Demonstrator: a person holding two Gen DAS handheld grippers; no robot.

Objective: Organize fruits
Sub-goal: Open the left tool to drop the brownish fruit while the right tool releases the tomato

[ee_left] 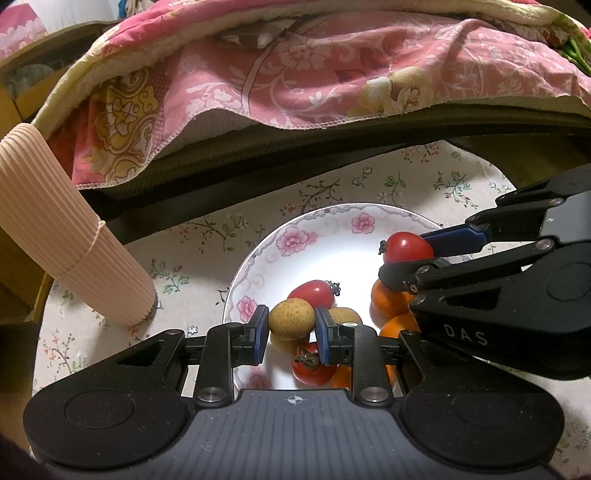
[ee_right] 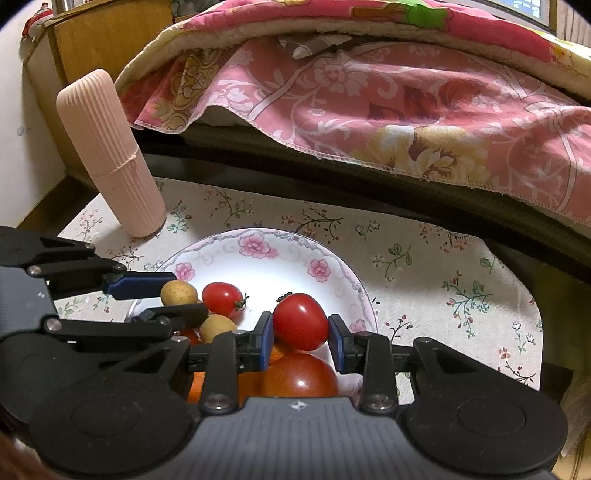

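A white plate with pink flowers (ee_left: 295, 240) (ee_right: 258, 254) holds several small fruits on a floral cloth. My left gripper (ee_left: 291, 325) (ee_right: 173, 295) is shut on a tan longan (ee_left: 291, 319) (ee_right: 178, 292), held just above the plate. My right gripper (ee_right: 301, 336) (ee_left: 410, 251) is shut on a red cherry tomato (ee_right: 301, 321) (ee_left: 406, 245) above the plate's right side. In the plate lie two more cherry tomatoes (ee_left: 313, 291) (ee_left: 310, 363), other longans (ee_left: 345, 315) (ee_right: 217, 326) and small oranges (ee_left: 388, 304). A larger red fruit (ee_right: 301, 376) shows under the right gripper.
A ribbed pink cylinder container (ee_left: 62, 229) (ee_right: 110, 155) stands on the cloth left of the plate. A pink floral quilt (ee_left: 314, 74) (ee_right: 369, 92) hangs over a dark ledge behind the table. A wooden cabinet (ee_right: 107, 33) is at the far left.
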